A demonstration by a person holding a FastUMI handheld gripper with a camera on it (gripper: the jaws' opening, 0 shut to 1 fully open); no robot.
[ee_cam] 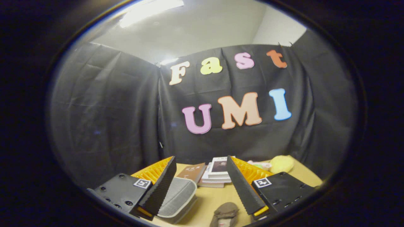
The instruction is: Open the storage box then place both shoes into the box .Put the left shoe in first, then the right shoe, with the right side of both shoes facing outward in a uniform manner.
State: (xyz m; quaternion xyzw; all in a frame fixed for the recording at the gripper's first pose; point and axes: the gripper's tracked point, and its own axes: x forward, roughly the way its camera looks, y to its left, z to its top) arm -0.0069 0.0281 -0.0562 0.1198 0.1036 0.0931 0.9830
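Gripper (202, 186) spread wide, holding nothing. Shoe (224, 214) between fingers, long axis running away. Gray box (178, 198) lying left, books (217, 173) stacked beyond.

Staged recording booth, not lived-in room: creased black cloth wall (120, 119) draped round pale wooden tabletop (214, 197). Household props laid out on it: stack of white-covered books (217, 175), brown paperback (192, 172), yellow plush toy (281, 164). White plaster ceiling (195, 28) above, strip light glaring.
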